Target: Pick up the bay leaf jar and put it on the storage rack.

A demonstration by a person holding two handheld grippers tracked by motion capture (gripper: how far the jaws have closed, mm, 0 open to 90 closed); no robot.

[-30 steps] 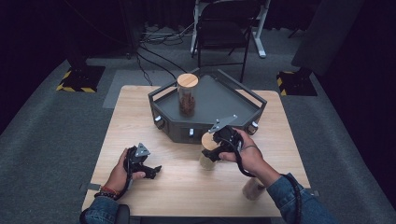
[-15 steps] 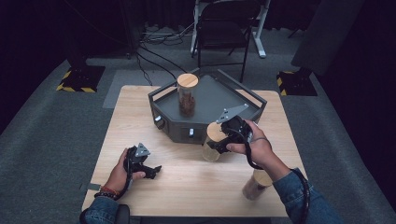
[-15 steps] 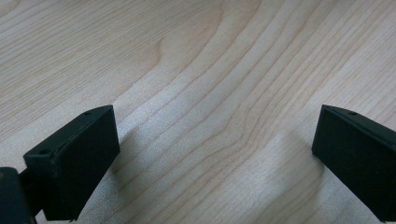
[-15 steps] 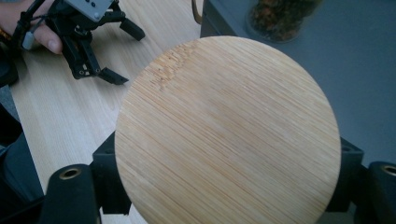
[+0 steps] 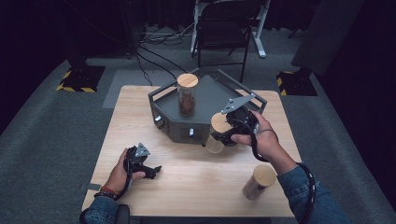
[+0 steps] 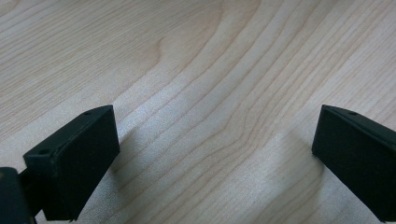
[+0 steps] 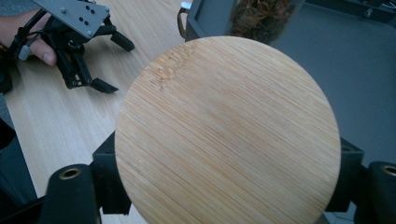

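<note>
My right claw (image 5: 223, 135) is clamped on a glass jar with a bamboo lid (image 5: 217, 132) — in the right gripper view the round lid (image 7: 227, 130) sits squarely between the two black jaws, one pressed to each side of it. I'm holding that jar off the counter (image 5: 196, 186), right at the front edge of the dark grey tray (image 5: 212, 88). On the tray stands a second jar (image 5: 187, 94), upright, with brown contents under its own bamboo lid. A third jar (image 5: 258, 182) stands on the counter near its front right corner, well apart from the claw. My left claw (image 5: 148, 169) rests low over the counter at front left — jaws wide apart, bare wood grain (image 6: 205, 93) between them.
</note>
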